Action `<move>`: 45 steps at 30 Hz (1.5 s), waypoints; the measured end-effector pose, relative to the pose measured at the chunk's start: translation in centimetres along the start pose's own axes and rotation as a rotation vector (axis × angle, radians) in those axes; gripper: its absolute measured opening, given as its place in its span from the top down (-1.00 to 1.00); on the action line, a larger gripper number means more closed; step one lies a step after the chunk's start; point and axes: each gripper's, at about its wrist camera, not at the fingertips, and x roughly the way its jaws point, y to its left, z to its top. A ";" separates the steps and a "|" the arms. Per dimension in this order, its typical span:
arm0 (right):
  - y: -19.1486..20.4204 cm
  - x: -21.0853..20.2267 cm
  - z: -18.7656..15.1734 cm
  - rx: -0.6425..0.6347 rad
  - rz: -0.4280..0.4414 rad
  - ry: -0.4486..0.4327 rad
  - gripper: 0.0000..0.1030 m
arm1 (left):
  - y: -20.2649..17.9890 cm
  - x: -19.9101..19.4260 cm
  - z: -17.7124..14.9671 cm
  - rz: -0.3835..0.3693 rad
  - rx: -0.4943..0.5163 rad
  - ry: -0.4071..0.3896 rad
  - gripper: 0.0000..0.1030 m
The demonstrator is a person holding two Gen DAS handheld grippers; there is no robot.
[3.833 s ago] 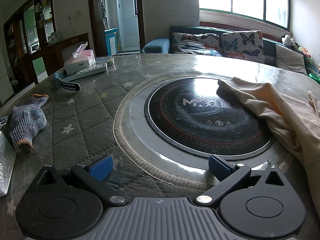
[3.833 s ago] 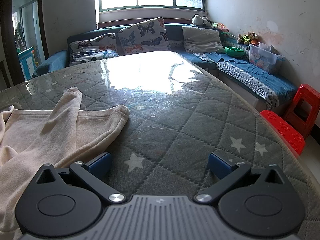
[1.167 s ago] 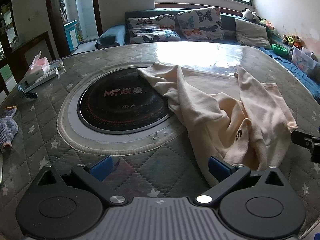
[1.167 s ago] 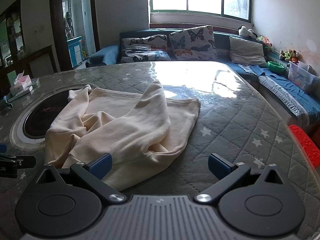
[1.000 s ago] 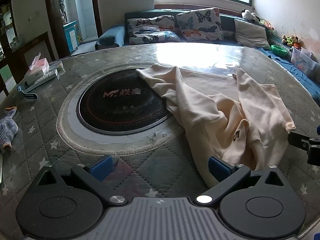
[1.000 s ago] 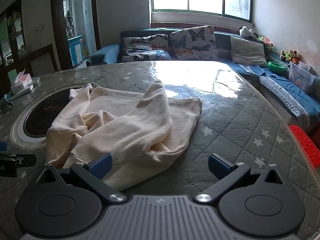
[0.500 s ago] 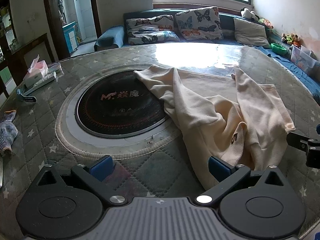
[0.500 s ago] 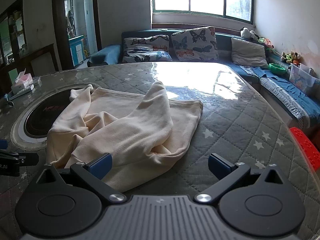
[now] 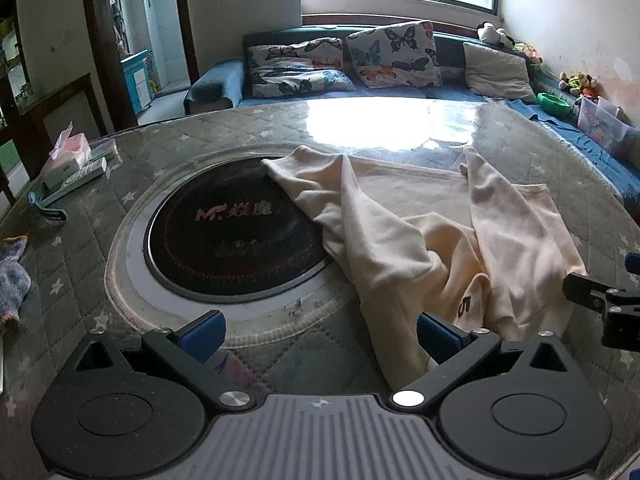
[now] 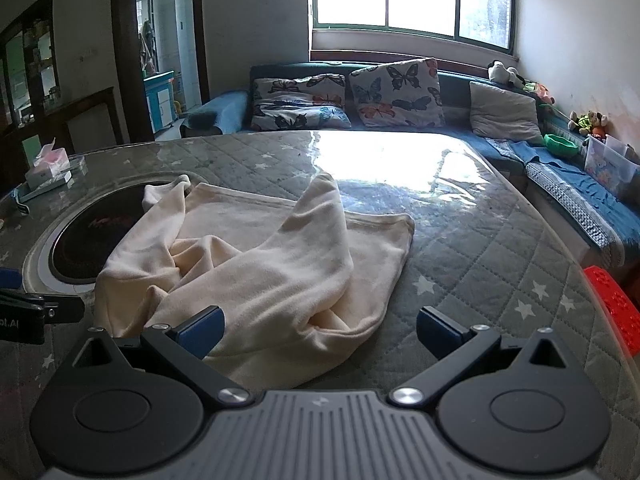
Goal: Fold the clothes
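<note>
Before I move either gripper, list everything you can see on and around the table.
Garment: one, cream, crumpled on table, one sleeve over the hob.
Hob: one, black round, set in table.
Tissue box: one, white and pink, far left edge.
Knit glove: one, grey-blue, left edge.
Butterfly cushions: two, on blue sofa.
Plain cushion: one, grey.
Stool: one, red, right of table.
Left gripper: jaws open, empty.
Right gripper: jaws open, empty.

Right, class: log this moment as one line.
left gripper: open, empty | right gripper: open, empty | sweater: crumpled, unfolded on table, partly over hob
</note>
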 end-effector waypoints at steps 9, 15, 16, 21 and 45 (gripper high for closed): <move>0.0 0.9 1.2 -0.021 0.012 0.001 -1.00 | 0.1 0.8 1.9 -0.025 0.027 -0.033 -1.00; -0.1 1.7 2.6 -0.041 0.017 -0.004 -0.99 | 0.5 2.3 3.5 -0.022 0.019 -0.033 -1.00; -0.2 2.0 2.9 -0.038 0.015 -0.003 -0.99 | 0.6 2.7 3.8 -0.021 0.014 -0.029 -1.00; -0.3 3.3 4.3 -0.034 0.011 0.005 -0.87 | 1.1 4.7 5.3 -0.021 -0.014 -0.011 -0.99; -0.8 9.5 7.2 -0.014 0.041 0.066 -0.58 | -0.3 9.3 9.2 0.000 0.035 -0.032 -0.71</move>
